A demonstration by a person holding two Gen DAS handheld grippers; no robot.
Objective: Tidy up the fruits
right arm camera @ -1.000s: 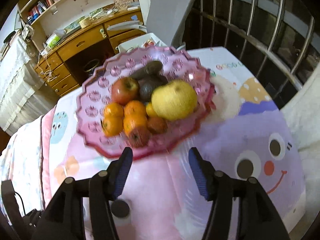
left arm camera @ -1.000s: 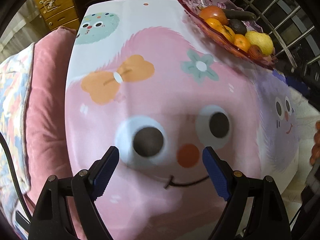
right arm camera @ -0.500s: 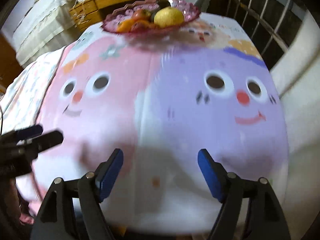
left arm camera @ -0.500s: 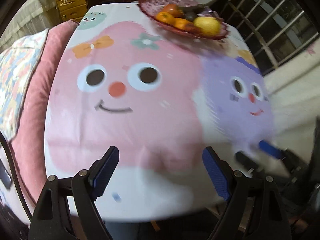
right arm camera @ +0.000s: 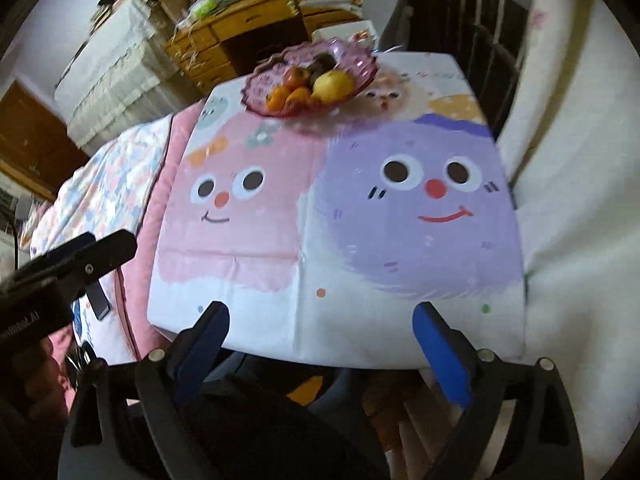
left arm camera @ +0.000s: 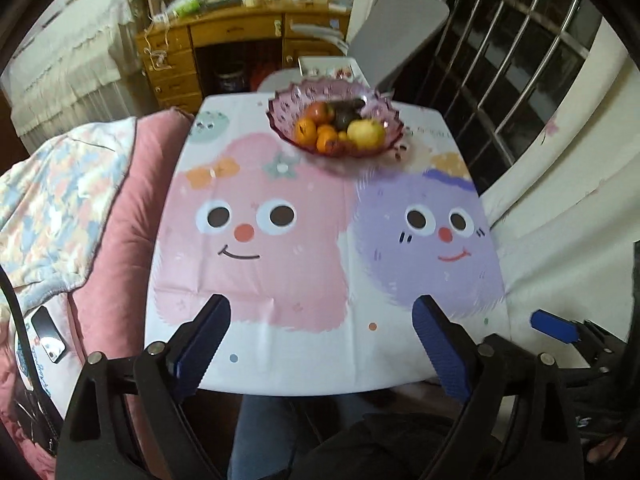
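Observation:
A pink scalloped glass bowl (left arm camera: 280, 122) stands at the far end of the table. It holds oranges (left arm camera: 305, 130), a red apple (left arm camera: 318, 111), a yellow pear (left arm camera: 366, 134) and dark fruit (left arm camera: 342, 117). The bowl also shows in the right wrist view (right arm camera: 256, 84). My left gripper (left arm camera: 320, 344) is open and empty over the table's near edge. My right gripper (right arm camera: 320, 346) is open and empty at the near edge too. Both are far from the bowl.
The table carries a cartoon-face cloth (left arm camera: 288, 264). A pink cushion and quilt (left arm camera: 120, 208) lie to the left. A wooden desk (left arm camera: 224, 52) and a grey chair (left arm camera: 396, 20) stand behind the table. A barred window (left arm camera: 512, 64) is on the right.
Both grippers have pulled back from the bowl to the table's near edge and risen. The bowl now sits far away. Both stay open and empty.

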